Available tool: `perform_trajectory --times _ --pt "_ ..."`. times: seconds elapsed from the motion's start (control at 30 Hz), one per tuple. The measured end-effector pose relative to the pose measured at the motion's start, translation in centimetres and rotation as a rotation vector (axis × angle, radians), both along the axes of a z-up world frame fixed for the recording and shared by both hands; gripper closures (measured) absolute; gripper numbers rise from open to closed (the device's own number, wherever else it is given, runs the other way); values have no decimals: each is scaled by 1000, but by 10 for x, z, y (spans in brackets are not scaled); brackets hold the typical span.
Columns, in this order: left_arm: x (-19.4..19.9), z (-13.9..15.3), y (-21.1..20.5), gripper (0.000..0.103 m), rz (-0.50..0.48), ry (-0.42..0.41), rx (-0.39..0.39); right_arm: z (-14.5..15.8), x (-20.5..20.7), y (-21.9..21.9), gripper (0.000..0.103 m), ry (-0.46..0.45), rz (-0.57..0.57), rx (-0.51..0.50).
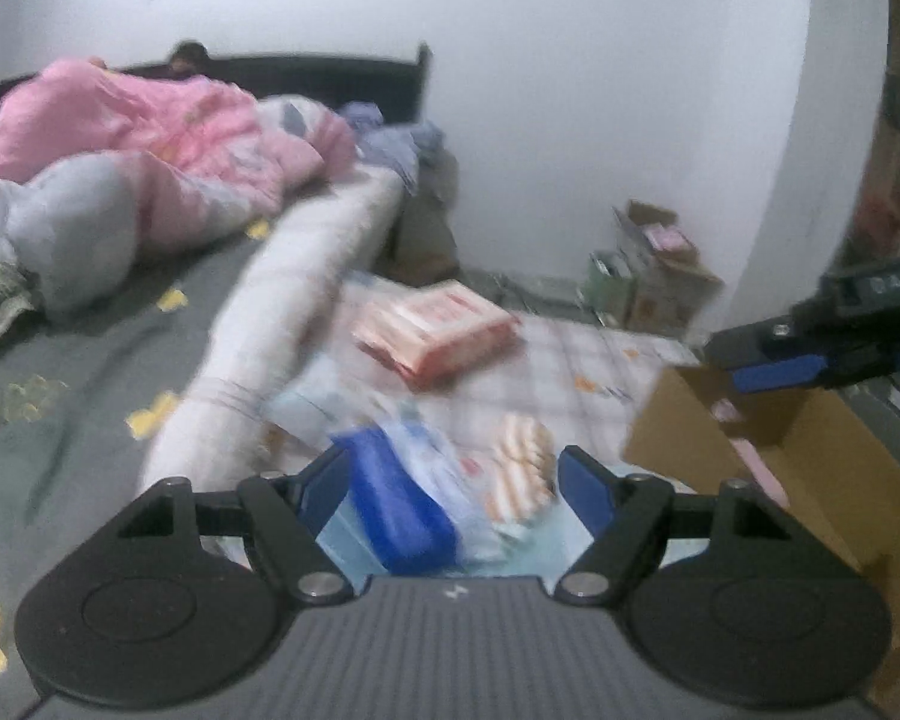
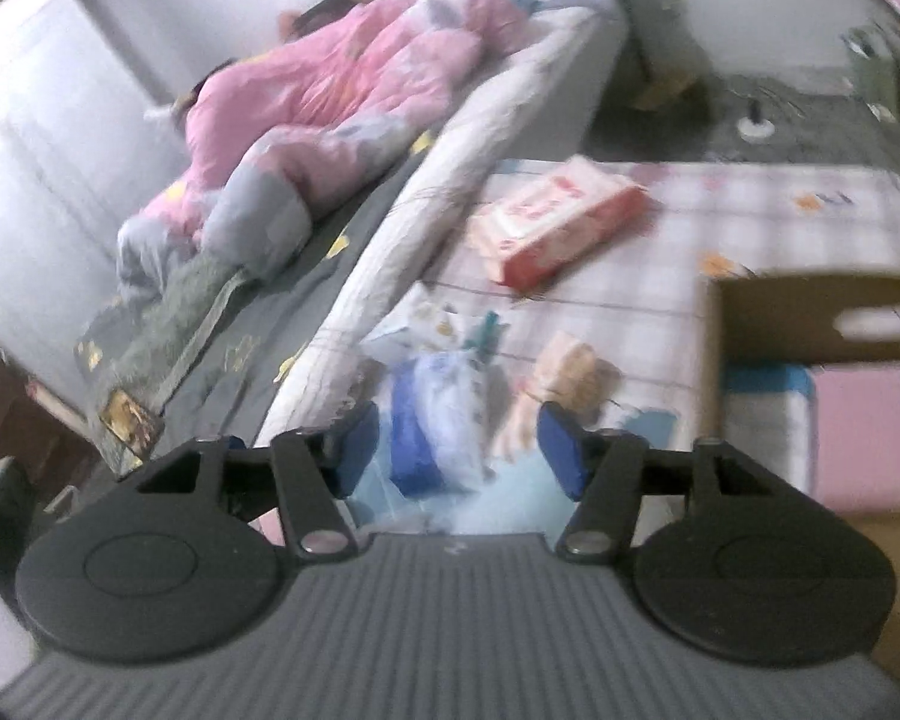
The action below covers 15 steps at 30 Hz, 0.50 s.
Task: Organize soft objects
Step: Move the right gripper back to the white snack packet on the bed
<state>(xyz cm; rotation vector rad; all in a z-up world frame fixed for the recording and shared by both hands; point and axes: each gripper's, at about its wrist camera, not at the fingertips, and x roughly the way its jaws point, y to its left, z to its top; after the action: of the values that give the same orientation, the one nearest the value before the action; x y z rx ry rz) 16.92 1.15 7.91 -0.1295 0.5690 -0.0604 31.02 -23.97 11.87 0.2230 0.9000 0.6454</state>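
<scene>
Our left gripper (image 1: 456,474) is nearer, jaws spread wide and empty around the blue pack (image 1: 402,498) on the checked mat (image 1: 570,354), its long axis running away from us, while our right gripper (image 2: 459,444), equally spread and empty, hangs above.

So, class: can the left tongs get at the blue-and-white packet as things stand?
Probably yes: the left tongs are open, the blue-and-white packet lies right ahead between the fingers on the checked mat, with nothing over it.

Dark headboard (image 1: 330,75) against white wall (image 1: 570,90); white cabinet (image 2: 42,120) beside bed.
</scene>
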Motion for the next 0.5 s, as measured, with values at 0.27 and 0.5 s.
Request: perform_trajectory --times 0.27,0.5 --pt "45 -17 35 15 58 -20 -18 -28 87 99 29 23 154 -100" --pt "132 -53 68 34 62 216 -144 -89 181 161 29 110 251 -124"
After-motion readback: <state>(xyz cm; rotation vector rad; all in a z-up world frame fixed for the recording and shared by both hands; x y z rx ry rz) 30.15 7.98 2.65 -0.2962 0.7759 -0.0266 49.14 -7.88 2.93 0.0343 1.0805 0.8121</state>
